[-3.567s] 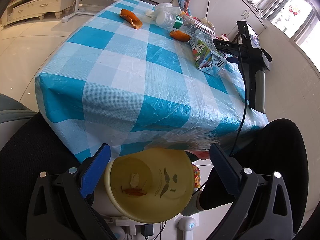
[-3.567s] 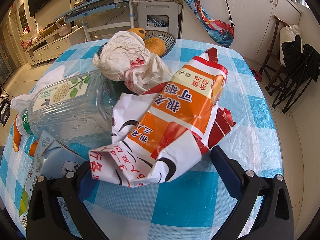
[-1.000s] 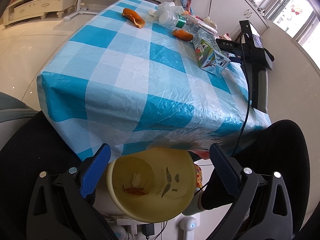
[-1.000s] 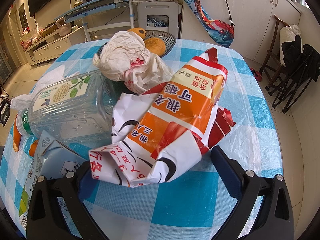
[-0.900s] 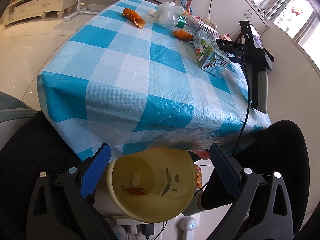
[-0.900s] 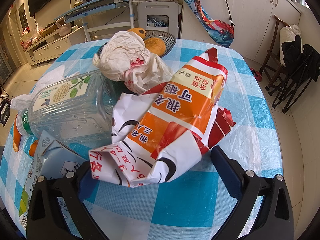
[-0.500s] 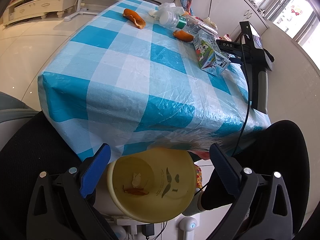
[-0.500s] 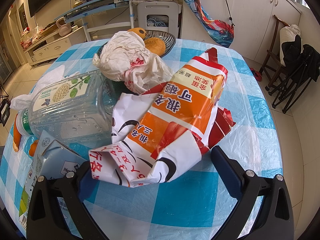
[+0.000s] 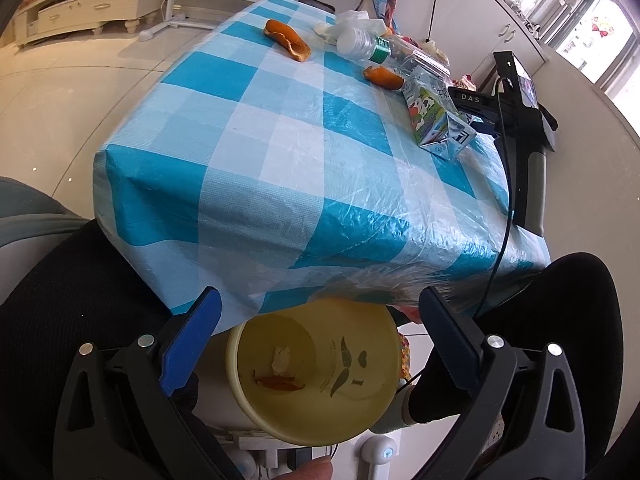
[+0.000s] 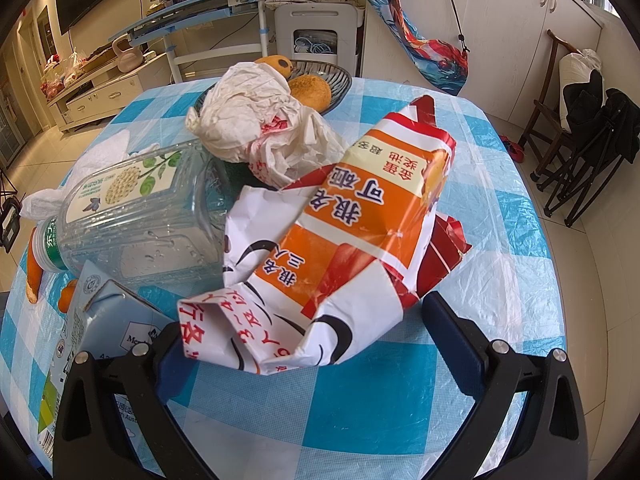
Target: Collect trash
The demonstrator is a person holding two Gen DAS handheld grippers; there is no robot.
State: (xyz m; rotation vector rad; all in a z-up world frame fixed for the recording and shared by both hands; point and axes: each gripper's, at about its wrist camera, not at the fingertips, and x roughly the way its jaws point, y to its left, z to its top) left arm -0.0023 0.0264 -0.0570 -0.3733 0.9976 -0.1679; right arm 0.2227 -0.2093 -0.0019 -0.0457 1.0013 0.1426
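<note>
Nearest to the left gripper [image 9: 316, 334] is a yellow bin [image 9: 316, 368], which stands on the floor below the near edge of the table [image 9: 280, 152], between the person's dark-clothed knees [image 9: 60, 300]. It seems to be placed there so that trash can fall straight down from the table edge; a few scraps lie already at its bottom. The left gripper hangs above the bin with its jaws spread wide and nothing between them, and it looks forward and down along the checked cloth. Farther on this cloth lie a milk carton [image 9: 438, 120], two pieces of orange peel [image 9: 286, 40] and a plastic bottle [image 9: 368, 46], all well apart from the bin. The right gripper [image 10: 300, 338] is low over the other side of the table, and its jaws also stand wide, one on each side of the near end of a crumpled orange and white snack bag [image 10: 340, 248]. The bag is not pinched yet, so the judgement is that this gripper prepares to close on it. Just beside the bag on the left, the carton [image 10: 100, 320] and the bottle [image 10: 132, 216] lie on their sides. Behind them a crumpled white plastic bag [image 10: 260, 128] rests against a dark bowl [image 10: 336, 80] with round fruits in it. The pose is level and pointed across the table, which fits a grasp from the side.
</note>
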